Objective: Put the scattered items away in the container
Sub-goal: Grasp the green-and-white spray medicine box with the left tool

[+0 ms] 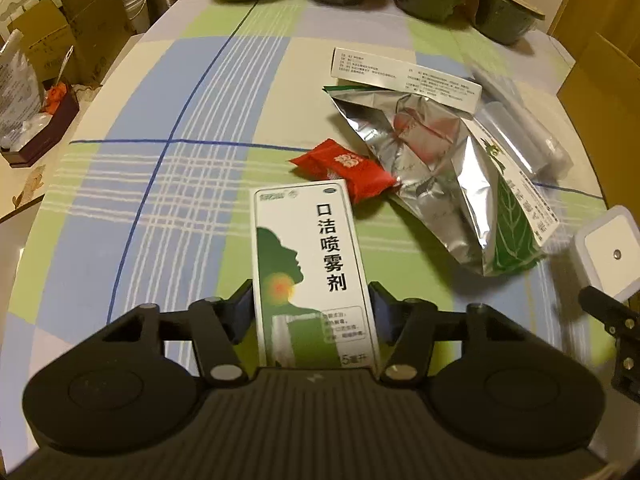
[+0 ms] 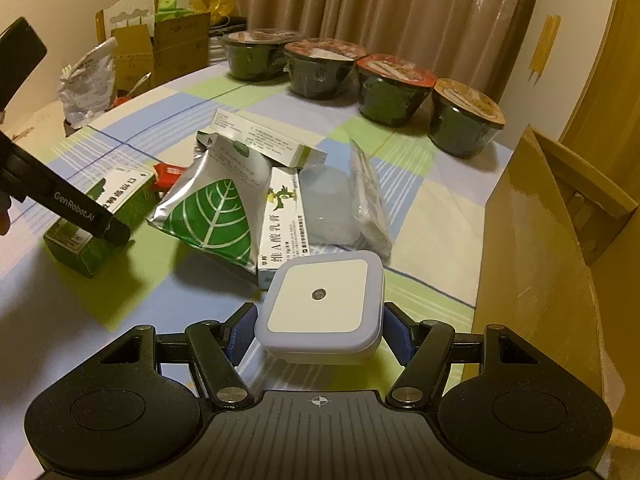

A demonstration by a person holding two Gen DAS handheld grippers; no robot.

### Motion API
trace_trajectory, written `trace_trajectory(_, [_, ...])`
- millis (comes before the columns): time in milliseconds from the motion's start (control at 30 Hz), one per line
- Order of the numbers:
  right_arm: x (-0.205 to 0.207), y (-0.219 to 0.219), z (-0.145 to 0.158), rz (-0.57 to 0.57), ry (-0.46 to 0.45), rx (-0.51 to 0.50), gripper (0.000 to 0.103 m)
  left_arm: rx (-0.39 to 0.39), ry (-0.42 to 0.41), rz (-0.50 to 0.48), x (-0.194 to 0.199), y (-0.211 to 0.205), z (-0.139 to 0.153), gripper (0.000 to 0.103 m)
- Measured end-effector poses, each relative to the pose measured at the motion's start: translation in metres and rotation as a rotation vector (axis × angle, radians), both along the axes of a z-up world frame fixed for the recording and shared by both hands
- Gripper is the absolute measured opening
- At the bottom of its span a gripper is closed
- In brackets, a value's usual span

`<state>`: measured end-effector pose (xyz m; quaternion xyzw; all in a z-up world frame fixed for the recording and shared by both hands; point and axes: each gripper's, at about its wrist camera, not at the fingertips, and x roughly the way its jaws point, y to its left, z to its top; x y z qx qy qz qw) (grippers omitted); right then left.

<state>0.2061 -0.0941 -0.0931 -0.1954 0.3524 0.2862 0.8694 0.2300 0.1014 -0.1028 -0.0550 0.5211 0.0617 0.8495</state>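
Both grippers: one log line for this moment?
left gripper: shut on green-white spray carton | right gripper: shut on white square night-light

Open tablecloth (image 1: 160, 160) lies left; item pile (image 1: 440, 152) crowds centre, cardboard box (image 2: 552, 248) walls right

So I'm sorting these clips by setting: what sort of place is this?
Most likely a home dining table: a checked tablecloth, a row of instant noodle bowls by a curtain, and cardboard boxes stacked alongside.
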Motion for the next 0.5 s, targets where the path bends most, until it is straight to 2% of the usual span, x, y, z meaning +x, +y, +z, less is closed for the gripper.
trace_trajectory(500, [-0.045,-0.025,0.024,-0.099,0.072,0.067,0.069,-0.054,0.008,-0.085,-0.079,-0.045,0.024,0.051])
